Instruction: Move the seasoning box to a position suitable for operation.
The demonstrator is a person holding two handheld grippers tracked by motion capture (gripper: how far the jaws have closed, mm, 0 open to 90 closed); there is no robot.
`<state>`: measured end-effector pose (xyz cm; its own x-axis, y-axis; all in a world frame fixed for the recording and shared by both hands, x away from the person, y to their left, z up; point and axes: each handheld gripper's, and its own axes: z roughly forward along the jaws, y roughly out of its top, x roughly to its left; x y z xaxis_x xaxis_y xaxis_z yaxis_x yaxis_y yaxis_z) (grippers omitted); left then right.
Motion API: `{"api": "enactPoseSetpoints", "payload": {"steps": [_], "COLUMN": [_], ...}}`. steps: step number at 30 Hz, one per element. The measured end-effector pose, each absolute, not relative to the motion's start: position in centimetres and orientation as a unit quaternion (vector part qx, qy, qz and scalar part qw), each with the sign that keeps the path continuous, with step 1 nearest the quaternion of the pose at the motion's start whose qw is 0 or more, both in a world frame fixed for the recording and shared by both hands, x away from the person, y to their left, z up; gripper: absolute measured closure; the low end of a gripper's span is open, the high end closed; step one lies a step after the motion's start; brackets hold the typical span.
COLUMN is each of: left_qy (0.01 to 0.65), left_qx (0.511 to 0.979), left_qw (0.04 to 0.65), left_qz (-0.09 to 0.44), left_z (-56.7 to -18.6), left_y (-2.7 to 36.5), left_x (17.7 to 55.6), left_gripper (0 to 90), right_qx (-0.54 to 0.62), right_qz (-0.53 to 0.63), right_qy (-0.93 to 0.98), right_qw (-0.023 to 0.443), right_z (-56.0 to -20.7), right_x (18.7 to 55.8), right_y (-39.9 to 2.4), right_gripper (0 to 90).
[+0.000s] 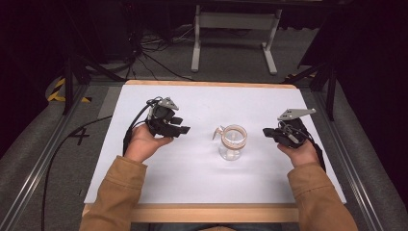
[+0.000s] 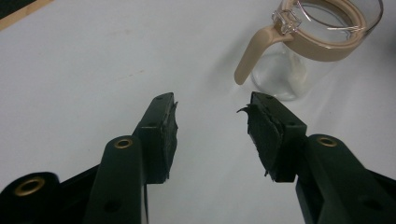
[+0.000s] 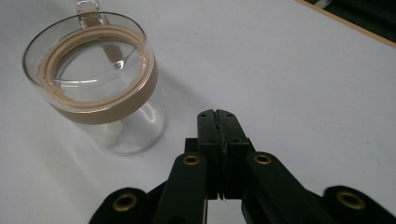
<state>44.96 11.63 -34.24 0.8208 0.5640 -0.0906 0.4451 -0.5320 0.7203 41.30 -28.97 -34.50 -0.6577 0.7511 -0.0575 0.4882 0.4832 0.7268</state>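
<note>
A clear glass jar point(image 1: 231, 143) with a tan band and handle stands on a white table point(image 1: 192, 168).

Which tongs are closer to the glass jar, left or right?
Right, slightly. The right tongs sit shut just off the glass jar on its right; the left tongs stand open a bit farther off on its left, facing its handle.

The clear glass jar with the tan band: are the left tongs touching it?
Apart. In the left gripper view, white table shows between the open left tongs and the clear glass jar with the tan band.
</note>
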Motion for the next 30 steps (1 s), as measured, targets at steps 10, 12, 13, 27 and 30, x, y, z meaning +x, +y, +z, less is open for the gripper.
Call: {"api": "enactPoseSetpoints", "payload": {"steps": [10, 12, 13, 27, 30], "left_qy": [0.288, 0.289, 0.289, 0.286, 0.284], "left_qx": [0.872, 0.871, 0.871, 0.873, 0.874], "left_qw": [0.388, 0.388, 0.388, 0.386, 0.387], "left_qz": [0.079, 0.08, 0.08, 0.08, 0.077], "left_z": [-33.8, -33.8, -33.8, -33.7, -33.8], "left_y": [11.9, 11.9, 11.9, 12.0, 12.0], "left_x": [44.4, 44.3, 44.3, 44.2, 44.2], "left_gripper": [48.5, 47.2, 47.1, 47.6, 47.9], "right_qx": [0.359, 0.356, 0.356, 0.346, 0.341], "right_qz": [0.36, 0.365, 0.365, 0.352, 0.349], "right_qy": [0.844, 0.844, 0.844, 0.86, 0.863], "right_qw": [0.172, 0.165, 0.165, 0.131, 0.132], "right_z": [-35.3, -35.6, -35.6, -39.1, -39.5], "right_x": [41.6, 41.7, 41.7, 44.0, 44.2], "right_y": [-28.1, -27.7, -27.7, -25.3, -24.9], "right_gripper": [89.2, 89.2, 89.2, 89.1, 89.1]}}
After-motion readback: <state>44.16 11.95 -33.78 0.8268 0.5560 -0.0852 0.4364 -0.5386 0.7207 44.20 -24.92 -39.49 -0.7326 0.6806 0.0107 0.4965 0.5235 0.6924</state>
